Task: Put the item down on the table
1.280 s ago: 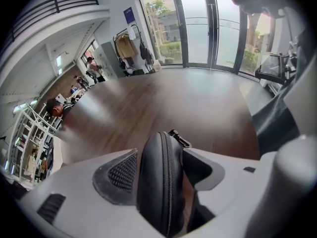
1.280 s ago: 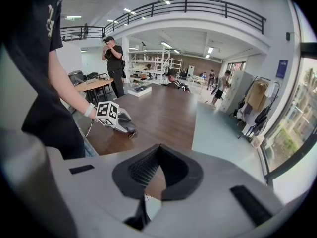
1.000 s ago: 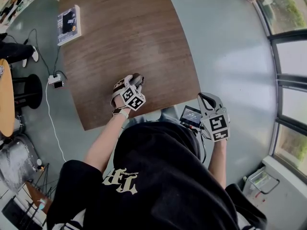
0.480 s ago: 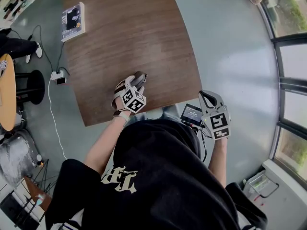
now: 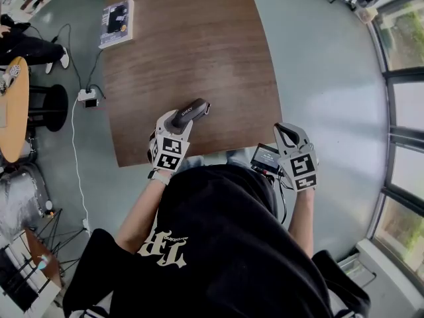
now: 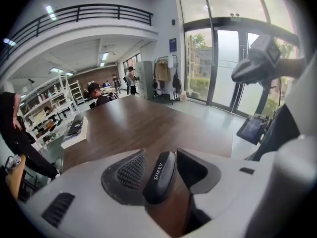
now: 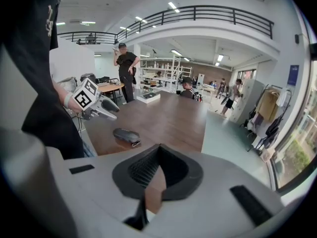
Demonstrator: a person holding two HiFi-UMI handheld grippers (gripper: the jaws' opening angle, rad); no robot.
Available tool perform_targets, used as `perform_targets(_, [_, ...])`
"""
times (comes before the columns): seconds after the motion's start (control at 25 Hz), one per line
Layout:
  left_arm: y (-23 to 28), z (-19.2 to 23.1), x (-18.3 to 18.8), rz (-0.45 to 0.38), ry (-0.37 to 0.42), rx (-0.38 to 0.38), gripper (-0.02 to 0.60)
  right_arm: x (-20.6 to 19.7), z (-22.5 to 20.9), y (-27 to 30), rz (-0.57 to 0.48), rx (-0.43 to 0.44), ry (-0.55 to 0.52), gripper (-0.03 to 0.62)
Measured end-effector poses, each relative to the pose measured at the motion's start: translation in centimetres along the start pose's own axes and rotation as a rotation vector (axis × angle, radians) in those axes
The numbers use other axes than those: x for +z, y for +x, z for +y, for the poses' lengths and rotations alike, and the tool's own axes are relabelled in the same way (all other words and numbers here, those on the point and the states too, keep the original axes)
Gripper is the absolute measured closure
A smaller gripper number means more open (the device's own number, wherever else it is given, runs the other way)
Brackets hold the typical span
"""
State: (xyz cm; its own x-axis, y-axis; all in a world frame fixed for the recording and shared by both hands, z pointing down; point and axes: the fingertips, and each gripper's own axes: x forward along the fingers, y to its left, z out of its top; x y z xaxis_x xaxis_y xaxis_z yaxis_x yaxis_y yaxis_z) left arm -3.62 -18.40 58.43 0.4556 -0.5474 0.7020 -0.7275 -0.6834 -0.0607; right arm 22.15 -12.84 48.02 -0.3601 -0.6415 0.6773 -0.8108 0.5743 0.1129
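Note:
The item, a black stapler-like thing (image 5: 191,111) marked SHERY (image 6: 159,176), lies flat on the brown table (image 5: 199,45) near its front edge. My left gripper (image 5: 173,126) hangs just above and behind it, open, its pads (image 6: 130,171) clear of the item. The jaws have just been closing a little, with the item only in line between them, lying lower down. From the right gripper view the item (image 7: 127,136) rests alone on the wood, with the left gripper (image 7: 106,110) raised apart from it. My right gripper (image 5: 289,135) waits off the table's front right corner, shut and empty (image 7: 158,148).
A boxed book (image 5: 117,22) sits at the table's far left edge. A small screen device (image 5: 265,158) hangs by the right gripper. A power strip and cable (image 5: 87,98) lie on the floor to the left. People stand beyond the table (image 7: 125,68).
The left gripper has lifted off and drawn back toward me, rolling as it rose. The item has stayed on the table. The right gripper has kept still.

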Motion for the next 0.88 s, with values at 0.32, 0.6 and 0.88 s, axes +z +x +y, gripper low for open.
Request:
perform_targets(0.32, [-7.3,2.9,3.7,-0.188,-0.211,0.125,0.564,3.1,0.5,2.4,-0.044,0.096,-0.096,0.606])
perform_targets(0.6, [-10.6,4.2,2.8,-0.281,-0.313,0.179,0.575,5.9,1.7,4.6,-0.073,0.181,-0.173,0.606])
perform_targets(0.88, [-13.4,5.0,1.3,-0.353,-0.422,0.241,0.575,8.7,2.3,6.3,-0.101,0.257,-0.220,0.606])
